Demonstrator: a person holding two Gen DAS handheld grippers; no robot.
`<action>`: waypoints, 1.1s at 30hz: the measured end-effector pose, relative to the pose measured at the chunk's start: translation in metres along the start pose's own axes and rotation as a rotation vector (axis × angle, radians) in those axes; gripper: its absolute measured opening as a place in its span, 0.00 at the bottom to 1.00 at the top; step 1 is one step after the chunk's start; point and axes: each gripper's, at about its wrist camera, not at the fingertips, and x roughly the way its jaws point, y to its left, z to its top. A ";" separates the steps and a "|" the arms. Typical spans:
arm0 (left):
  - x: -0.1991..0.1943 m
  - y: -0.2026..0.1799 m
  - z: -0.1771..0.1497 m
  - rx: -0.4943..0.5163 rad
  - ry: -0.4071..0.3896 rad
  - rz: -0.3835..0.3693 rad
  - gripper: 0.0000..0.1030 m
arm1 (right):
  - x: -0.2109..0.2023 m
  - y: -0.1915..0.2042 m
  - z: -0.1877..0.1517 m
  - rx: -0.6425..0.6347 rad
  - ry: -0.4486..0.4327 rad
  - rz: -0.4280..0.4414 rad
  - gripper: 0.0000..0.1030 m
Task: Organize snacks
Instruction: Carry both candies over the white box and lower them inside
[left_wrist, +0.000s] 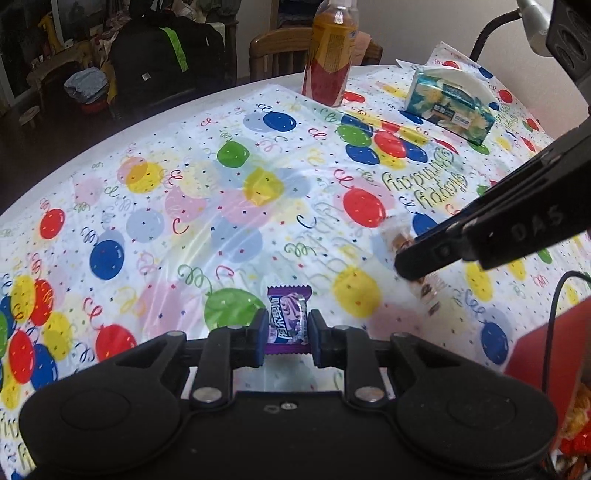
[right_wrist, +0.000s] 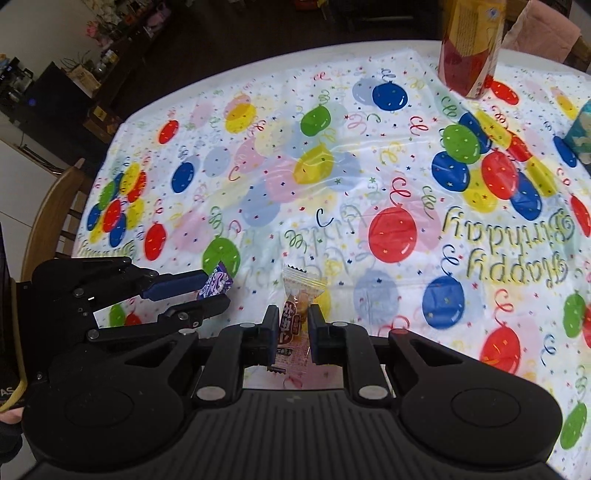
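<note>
A purple wrapped candy (left_wrist: 288, 319) is pinched between the blue pads of my left gripper (left_wrist: 287, 332), just above the balloon-print tablecloth. The right wrist view shows that same left gripper (right_wrist: 207, 293) at the left, the purple candy (right_wrist: 218, 284) sticking out of its tips. My right gripper (right_wrist: 292, 332) is shut on a clear-wrapped snack (right_wrist: 295, 314) with red print and a golden piece inside. In the left wrist view the right gripper (left_wrist: 410, 264) comes in from the right, its snack (left_wrist: 432, 291) blurred under the fingers.
A tall drink bottle (left_wrist: 330, 55) with a red and yellow label stands at the far side of the table. A tissue box (left_wrist: 450, 107) sits to its right. A red container (left_wrist: 543, 343) with a black cable lies at the right edge. Wooden chairs (right_wrist: 48, 221) ring the table.
</note>
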 end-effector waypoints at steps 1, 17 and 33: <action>-0.005 -0.002 -0.001 0.001 -0.002 0.002 0.20 | -0.006 0.001 -0.003 -0.002 -0.005 0.002 0.15; -0.104 -0.035 -0.022 -0.024 -0.054 0.093 0.20 | -0.102 0.016 -0.063 -0.049 -0.098 0.028 0.15; -0.178 -0.088 -0.081 -0.039 -0.088 0.077 0.20 | -0.153 0.030 -0.150 -0.044 -0.144 0.027 0.15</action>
